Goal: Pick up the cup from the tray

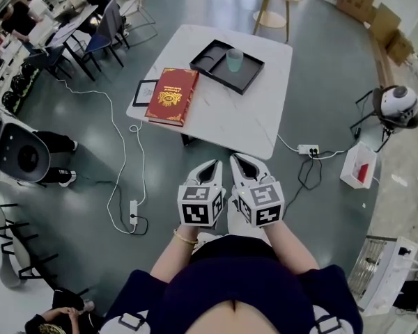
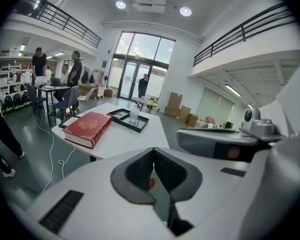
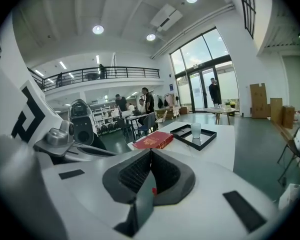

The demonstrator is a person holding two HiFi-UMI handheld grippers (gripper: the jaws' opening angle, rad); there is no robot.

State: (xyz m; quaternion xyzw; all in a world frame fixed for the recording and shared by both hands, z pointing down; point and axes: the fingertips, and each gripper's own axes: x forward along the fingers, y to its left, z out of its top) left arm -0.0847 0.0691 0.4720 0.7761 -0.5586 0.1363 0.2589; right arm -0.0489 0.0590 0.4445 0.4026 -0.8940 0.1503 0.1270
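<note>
Grey floor point(image 1: 320, 82), white tabletop point(image 1: 261, 117) ahead of us. The cup point(image 1: 235, 60) stands upright inside the black tray point(image 1: 212, 51) on the far side of the tabletop. A red book point(image 1: 173, 96) lies just beside the tray, nearer us.

The left gripper point(image 1: 210, 165) and right gripper point(image 1: 240, 162) hang side by side short of the tabletop, well apart from the cup. We judge the reach not yet begun. Both pairs of fingers point(image 2: 139, 173) are clenched with nothing between them, probably a resting carry.

The head view gives the layout. Only the gripper views show the pads meeting, plus people point(image 2: 75, 69) and glass doors point(image 2: 135, 79) behind.
</note>
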